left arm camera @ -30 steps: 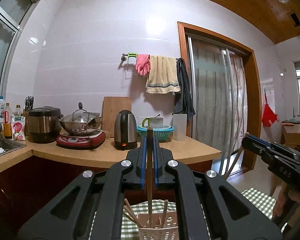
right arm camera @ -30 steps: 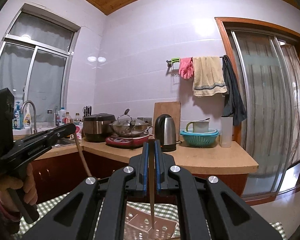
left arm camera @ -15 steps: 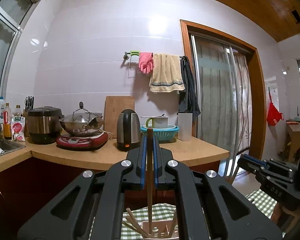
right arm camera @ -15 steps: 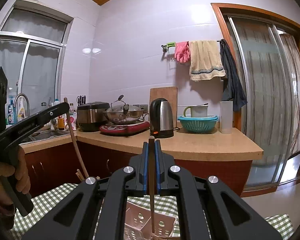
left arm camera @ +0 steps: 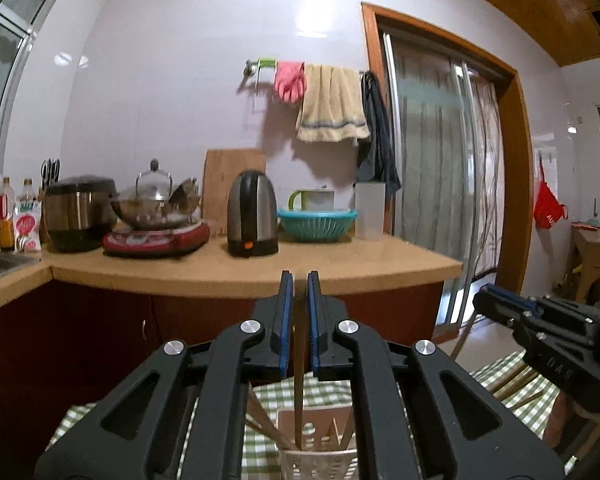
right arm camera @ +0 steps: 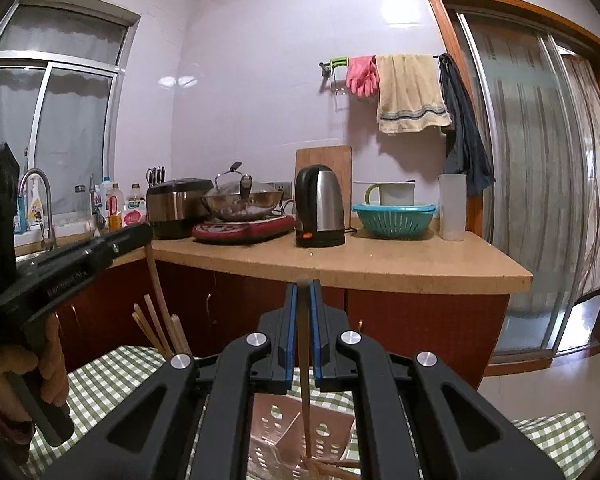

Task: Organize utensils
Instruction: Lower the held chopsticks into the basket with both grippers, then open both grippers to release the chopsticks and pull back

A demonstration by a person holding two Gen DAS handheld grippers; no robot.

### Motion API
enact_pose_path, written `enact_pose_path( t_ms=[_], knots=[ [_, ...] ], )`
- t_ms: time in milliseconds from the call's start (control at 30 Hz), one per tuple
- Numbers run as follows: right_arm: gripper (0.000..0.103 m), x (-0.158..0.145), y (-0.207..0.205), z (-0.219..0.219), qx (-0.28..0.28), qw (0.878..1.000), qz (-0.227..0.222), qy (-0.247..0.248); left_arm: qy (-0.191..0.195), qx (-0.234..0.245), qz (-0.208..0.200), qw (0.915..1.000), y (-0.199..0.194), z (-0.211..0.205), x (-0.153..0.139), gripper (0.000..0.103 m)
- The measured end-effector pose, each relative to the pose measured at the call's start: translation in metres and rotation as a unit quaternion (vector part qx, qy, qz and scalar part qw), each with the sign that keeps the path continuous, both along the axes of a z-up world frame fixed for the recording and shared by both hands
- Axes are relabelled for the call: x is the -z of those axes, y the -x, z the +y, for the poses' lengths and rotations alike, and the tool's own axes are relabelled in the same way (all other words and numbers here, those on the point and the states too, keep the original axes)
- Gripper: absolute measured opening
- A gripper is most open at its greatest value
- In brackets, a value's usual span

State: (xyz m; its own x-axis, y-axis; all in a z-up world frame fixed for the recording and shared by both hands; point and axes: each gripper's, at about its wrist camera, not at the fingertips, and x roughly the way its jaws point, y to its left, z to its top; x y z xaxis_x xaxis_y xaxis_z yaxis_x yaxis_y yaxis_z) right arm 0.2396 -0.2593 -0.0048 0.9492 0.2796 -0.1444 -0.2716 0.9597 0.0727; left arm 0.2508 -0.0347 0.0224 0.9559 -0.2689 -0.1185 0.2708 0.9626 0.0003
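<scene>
The left tool (left arm camera: 297,320) grips 1 chopstick (left arm camera: 299,380) upright, its tip inside the white holder (left arm camera: 320,460). The right tool (right arm camera: 303,328) pinches another chopstick (right arm camera: 305,400) over the pink basket (right arm camera: 276,432). Next I think each must lower, then release.

Utensil holder (left arm camera: 316,460) base cut off by the frame's bottom edge; pot (left arm camera: 156,204) motion-blurred.

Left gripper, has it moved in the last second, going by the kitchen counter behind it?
Yes. In its own view the counter sits higher against the left gripper than before, and the white utensil holder has slid toward the bottom edge, so it has lowered or tipped downward.
</scene>
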Motion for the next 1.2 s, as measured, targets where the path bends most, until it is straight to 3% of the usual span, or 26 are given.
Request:
enact_pose_path(
  t_ms=[33,100,133,533,967,1200],
  knots=[
    [0.011,0.001,0.000,0.000,-0.001,1.000,0.002,0.000,0.002,0.000,0.004,1.0000,-0.001,0.001,0.002,0.012],
    [0.015,0.002,0.002,0.000,-0.002,1.000,0.003,-0.002,0.009,0.002,0.014,0.9999,-0.002,0.003,0.004,0.029],
    [0.019,0.002,0.002,0.000,-0.002,1.000,0.003,-0.002,0.011,0.001,0.014,0.9998,-0.001,0.004,0.005,0.032],
    [0.035,0.000,0.018,-0.002,0.001,1.000,0.000,-0.004,0.002,-0.011,0.010,0.9999,0.016,0.005,0.007,0.055],
    [0.070,-0.004,0.072,-0.005,0.043,0.999,-0.006,-0.010,-0.015,-0.054,-0.007,0.9984,0.080,0.007,0.007,0.078],
    [0.078,0.004,0.105,-0.005,0.060,0.998,0.008,-0.008,-0.012,-0.079,0.005,0.9968,0.121,0.011,0.015,0.088]
  ],
)
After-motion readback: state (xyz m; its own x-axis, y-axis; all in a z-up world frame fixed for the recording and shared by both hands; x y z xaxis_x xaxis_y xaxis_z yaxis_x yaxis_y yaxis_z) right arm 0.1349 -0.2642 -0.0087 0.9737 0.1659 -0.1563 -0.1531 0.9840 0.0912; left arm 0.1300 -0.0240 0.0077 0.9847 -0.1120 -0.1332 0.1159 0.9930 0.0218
